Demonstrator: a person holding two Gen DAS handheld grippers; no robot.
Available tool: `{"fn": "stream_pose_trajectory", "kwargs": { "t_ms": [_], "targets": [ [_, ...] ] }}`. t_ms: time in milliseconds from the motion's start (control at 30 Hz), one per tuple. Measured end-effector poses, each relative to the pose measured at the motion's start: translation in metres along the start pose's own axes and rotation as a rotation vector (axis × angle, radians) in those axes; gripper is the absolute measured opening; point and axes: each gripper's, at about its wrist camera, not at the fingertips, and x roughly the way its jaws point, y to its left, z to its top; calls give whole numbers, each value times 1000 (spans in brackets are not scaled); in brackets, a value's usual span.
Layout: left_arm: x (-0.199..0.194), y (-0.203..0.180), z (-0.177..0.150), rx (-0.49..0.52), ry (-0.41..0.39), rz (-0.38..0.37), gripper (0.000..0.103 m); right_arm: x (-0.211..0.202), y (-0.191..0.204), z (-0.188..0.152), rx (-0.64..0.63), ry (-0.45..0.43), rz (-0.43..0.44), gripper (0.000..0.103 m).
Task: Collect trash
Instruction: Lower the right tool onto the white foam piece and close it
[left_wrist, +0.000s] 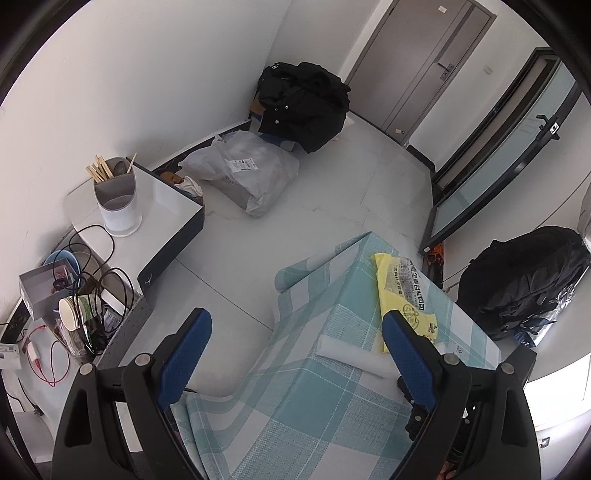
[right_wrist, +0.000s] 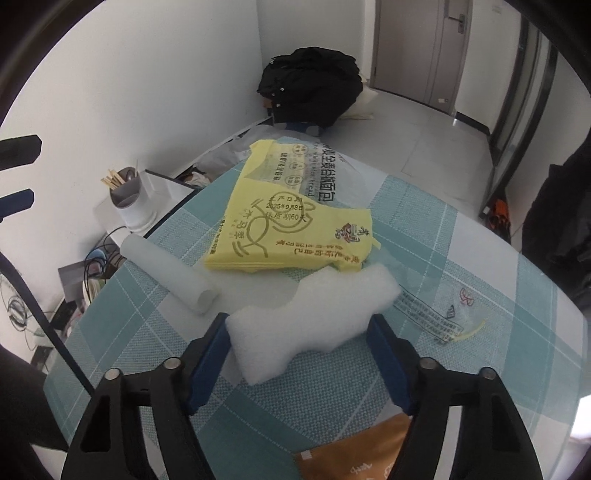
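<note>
A jagged white foam piece lies on the teal checked tablecloth. My right gripper straddles it, and both blue pads touch its sides. Behind the foam lies a yellow bread bag, with a white foam roll to its left and a clear printed wrapper to its right. My left gripper hangs open above the table's near corner with nothing between its fingers. In the left wrist view, the yellow bag and the foam roll lie beside its right finger.
An orange item sits at the table's near edge. Left of the table stands a white side unit with a chopstick holder and tangled cables. A grey parcel bag, a black jacket and a black backpack lie on the floor.
</note>
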Motion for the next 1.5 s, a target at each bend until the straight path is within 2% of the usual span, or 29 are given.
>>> {"fn": "stream_pose_trajectory", "kwargs": {
  "t_ms": [400,500,600,700,1000,1267,1333,1367,1400,1500],
  "targets": [
    [15,5,1,4,38,20,92,-29,-5,-9,26,-41,31,72],
    [29,7,-1,7,95,-19,92,-42,-8,-13,40,-56,39,72],
    [50,7,-5,-8,187,-83,92,-54,-9,-18,54,-68,42,72],
    [63,-1,-9,3,233,-89,92,-66,-9,-25,54,-80,46,72],
    [74,-41,-22,212,219,34,92,-92,-11,-36,47,-126,60,72],
    [81,-58,-34,317,232,68,92,-101,-19,-49,50,-147,66,72],
    [80,-62,-35,353,199,88,87,-101,-24,-51,65,-143,69,72],
    [79,-67,-36,385,177,122,80,-101,-27,-52,74,-141,69,72],
    [79,-70,-37,407,174,126,75,-101,-29,-53,81,-140,71,72],
    [83,-79,-42,464,183,123,69,-102,-35,-54,94,-142,69,72]
  ]
}}
